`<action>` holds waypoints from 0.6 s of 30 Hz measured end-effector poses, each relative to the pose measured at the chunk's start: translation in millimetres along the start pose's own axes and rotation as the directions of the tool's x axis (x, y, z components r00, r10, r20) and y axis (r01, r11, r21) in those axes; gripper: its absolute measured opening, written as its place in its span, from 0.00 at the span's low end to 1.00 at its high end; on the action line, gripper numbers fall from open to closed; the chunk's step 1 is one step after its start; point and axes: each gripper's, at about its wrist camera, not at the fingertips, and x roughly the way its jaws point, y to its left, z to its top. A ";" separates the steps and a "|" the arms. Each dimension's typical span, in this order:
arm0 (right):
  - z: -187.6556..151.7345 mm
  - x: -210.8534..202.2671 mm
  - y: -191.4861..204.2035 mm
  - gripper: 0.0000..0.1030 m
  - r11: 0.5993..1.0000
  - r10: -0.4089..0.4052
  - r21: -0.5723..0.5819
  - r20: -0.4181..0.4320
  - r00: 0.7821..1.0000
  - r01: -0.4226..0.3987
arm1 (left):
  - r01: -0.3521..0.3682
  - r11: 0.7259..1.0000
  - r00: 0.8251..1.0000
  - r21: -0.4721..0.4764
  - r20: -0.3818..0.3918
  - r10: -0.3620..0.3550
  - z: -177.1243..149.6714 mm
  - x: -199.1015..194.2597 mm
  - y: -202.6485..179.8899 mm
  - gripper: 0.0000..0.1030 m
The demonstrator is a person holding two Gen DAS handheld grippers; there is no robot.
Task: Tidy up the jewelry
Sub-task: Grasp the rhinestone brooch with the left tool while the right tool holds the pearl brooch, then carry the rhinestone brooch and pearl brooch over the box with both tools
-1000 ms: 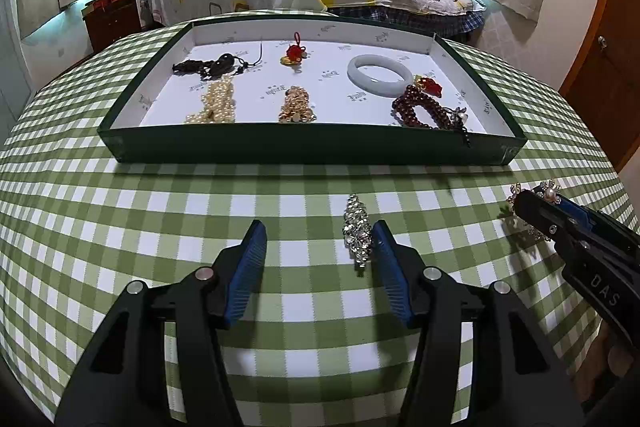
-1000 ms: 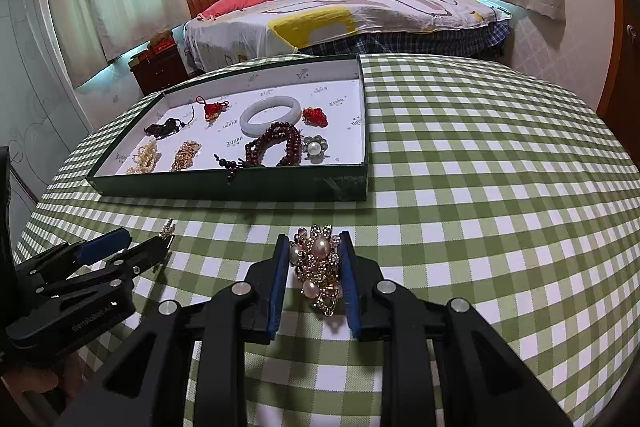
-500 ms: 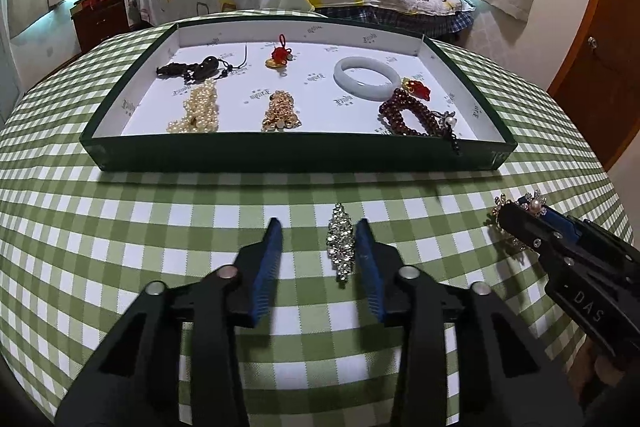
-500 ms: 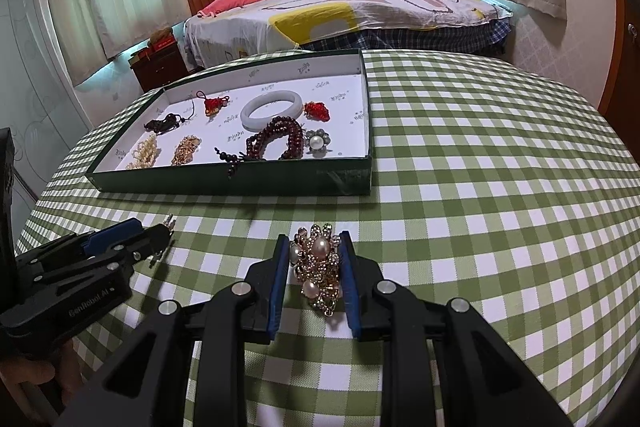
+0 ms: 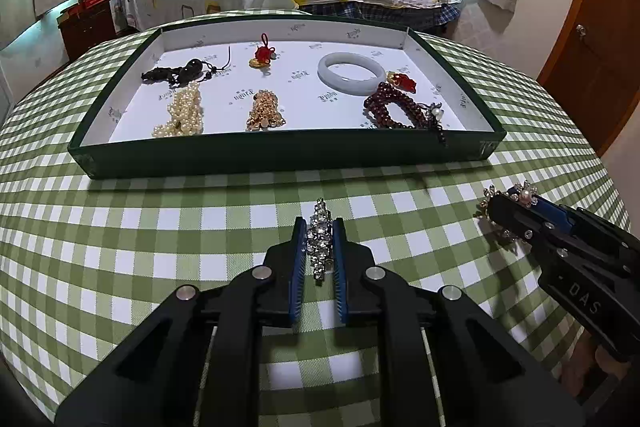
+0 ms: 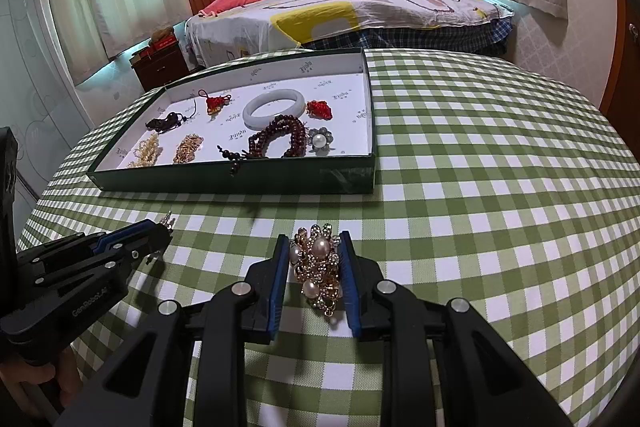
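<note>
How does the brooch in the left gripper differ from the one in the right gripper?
The left gripper holds a rhinestone brooch that is slim, long and all silver. The right gripper's pearl brooch is broad, clustered and gold, with pearls. Both are clamped between blue pads just above the checked tablecloth, outside the tray.

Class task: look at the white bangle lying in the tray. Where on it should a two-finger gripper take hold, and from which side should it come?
Grip the bangle across its near rim, one finger inside the hole and one outside, coming from above. It lies flat on the tray floor, so only the band's width fits a narrow grip. The dark bead bracelet lies close beside it.
</note>
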 end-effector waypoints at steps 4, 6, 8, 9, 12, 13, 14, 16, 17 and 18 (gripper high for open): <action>-0.1 -0.4 0.8 0.25 1.000 0.003 0.002 0.000 1.000 -0.003 | 0.006 1.000 1.000 0.005 0.001 -0.006 -0.4 -0.4 -0.1 0.13; -0.1 -0.7 1.8 0.25 1.000 0.006 0.004 0.002 1.000 -0.006 | 0.008 1.000 1.000 0.007 0.003 -0.008 -0.3 -0.7 -0.2 0.13; -0.3 -0.7 3.3 0.25 1.000 0.007 0.001 0.001 1.000 -0.007 | 0.006 1.000 1.000 0.008 0.007 -0.006 -0.4 -2.0 0.0 0.13; -0.5 -0.9 4.0 0.25 1.000 0.007 0.002 0.004 1.000 -0.007 | 0.004 1.000 1.000 0.009 0.010 -0.004 -0.4 -2.6 0.4 0.13; -0.9 -0.9 5.2 0.25 1.000 0.009 0.003 0.004 1.000 -0.009 | -0.002 1.000 1.000 0.006 0.014 0.002 0.0 -3.6 2.3 0.13; -1.2 -1.3 4.6 0.25 1.000 0.009 0.005 0.005 1.000 -0.009 | -0.003 1.000 1.000 0.005 0.014 0.003 0.2 -3.6 2.9 0.13; -1.6 -1.6 4.9 0.25 1.000 0.011 0.008 0.007 1.000 -0.011 | -0.005 1.000 1.000 0.003 0.015 0.005 0.4 -3.9 3.5 0.13; -2.2 -1.8 5.7 0.25 1.000 0.013 0.009 0.007 1.000 -0.014 | -0.010 1.000 1.000 0.002 0.021 0.010 0.3 -5.2 5.1 0.13; -2.3 -1.5 6.0 0.25 1.000 0.013 0.007 0.005 1.000 -0.014 | -0.014 1.000 1.000 0.003 0.024 0.014 0.3 -5.9 5.7 0.13; -2.7 -1.2 6.4 0.25 1.000 0.014 0.008 0.006 1.000 -0.014 | -0.016 1.000 1.000 0.005 0.025 0.016 0.1 -6.4 6.2 0.13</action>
